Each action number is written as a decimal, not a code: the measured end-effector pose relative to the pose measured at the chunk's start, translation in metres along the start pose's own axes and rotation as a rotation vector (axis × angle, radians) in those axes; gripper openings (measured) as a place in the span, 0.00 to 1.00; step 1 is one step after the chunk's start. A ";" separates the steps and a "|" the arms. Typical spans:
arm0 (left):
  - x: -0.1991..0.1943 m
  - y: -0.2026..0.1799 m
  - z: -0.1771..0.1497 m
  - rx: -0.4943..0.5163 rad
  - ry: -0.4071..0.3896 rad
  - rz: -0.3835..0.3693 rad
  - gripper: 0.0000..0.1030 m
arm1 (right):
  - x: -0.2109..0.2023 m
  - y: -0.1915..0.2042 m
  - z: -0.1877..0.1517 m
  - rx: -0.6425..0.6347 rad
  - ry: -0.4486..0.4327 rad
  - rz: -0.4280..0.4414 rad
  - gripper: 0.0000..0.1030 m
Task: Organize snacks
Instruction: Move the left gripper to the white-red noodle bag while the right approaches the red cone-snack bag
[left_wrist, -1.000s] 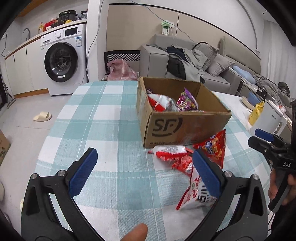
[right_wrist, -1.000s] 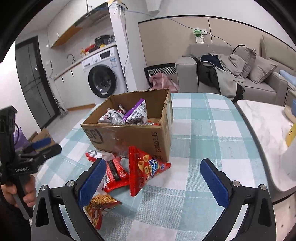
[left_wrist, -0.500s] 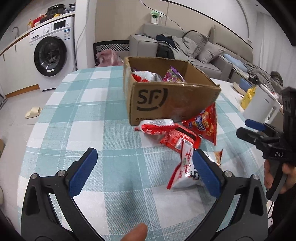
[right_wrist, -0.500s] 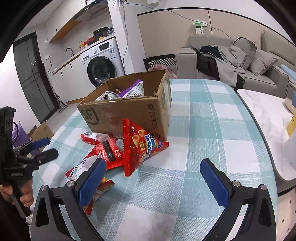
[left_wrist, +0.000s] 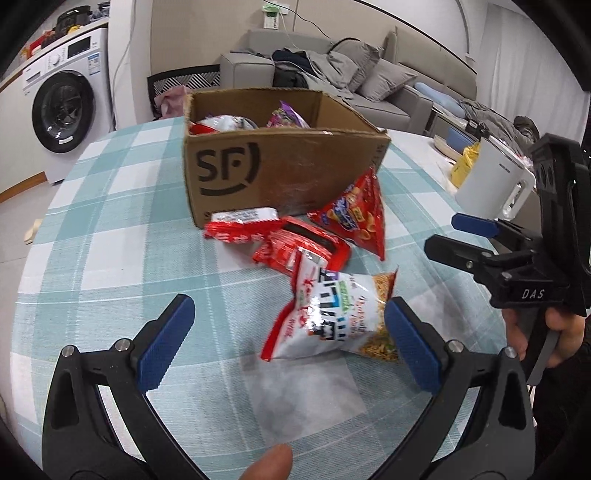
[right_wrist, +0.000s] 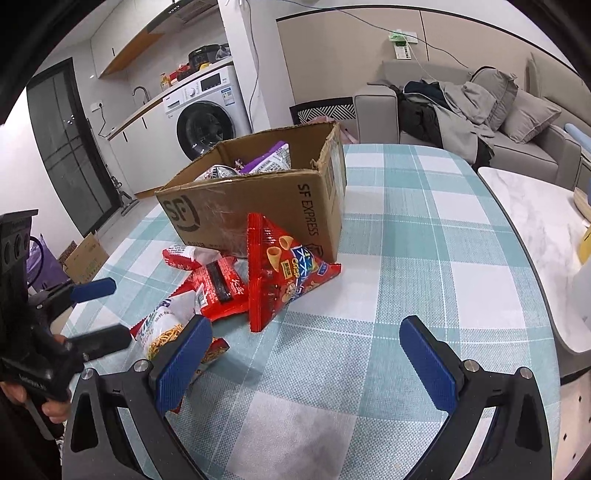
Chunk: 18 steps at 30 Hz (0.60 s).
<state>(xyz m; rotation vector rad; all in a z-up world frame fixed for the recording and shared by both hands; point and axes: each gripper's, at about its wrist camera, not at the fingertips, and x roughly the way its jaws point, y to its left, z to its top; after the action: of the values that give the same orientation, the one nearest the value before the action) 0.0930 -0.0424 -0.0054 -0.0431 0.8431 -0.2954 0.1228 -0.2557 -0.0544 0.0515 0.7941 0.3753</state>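
An open cardboard SF box (left_wrist: 284, 173) (right_wrist: 258, 206) stands on the checked table and holds several snack packs. In front of it lie a red triangular crisp bag (left_wrist: 354, 218) (right_wrist: 284, 273), two flat red packs (left_wrist: 299, 247) (right_wrist: 218, 284) and a white noodle-snack bag (left_wrist: 328, 317) (right_wrist: 162, 325). My left gripper (left_wrist: 288, 343) is open, low over the table, with the white bag just ahead between its fingers. My right gripper (right_wrist: 306, 362) is open and empty, right of the snacks; it also shows in the left wrist view (left_wrist: 458, 236).
The teal checked tablecloth (right_wrist: 406, 258) covers a round table. A white kettle (left_wrist: 495, 184) and a yellow item stand on a marble side table (right_wrist: 535, 206) at the right. A sofa with clothes (right_wrist: 461, 110) and a washing machine (right_wrist: 207, 118) are behind.
Both grippers have moved forward and down toward the snacks in front of the box. The white bag now lies between my left fingers. Both stay open.
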 end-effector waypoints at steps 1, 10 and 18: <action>0.003 -0.003 0.000 0.008 0.008 -0.011 0.99 | 0.001 -0.001 -0.001 0.001 0.004 -0.001 1.00; 0.032 -0.022 -0.003 0.013 0.083 -0.061 0.99 | 0.003 -0.012 -0.004 0.042 0.021 -0.006 1.00; 0.053 -0.027 -0.001 0.005 0.116 -0.036 0.99 | 0.007 -0.018 -0.006 0.065 0.034 -0.002 1.00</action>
<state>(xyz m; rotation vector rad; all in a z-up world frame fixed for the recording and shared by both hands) 0.1184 -0.0822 -0.0406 -0.0367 0.9580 -0.3358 0.1286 -0.2705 -0.0666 0.1055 0.8396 0.3496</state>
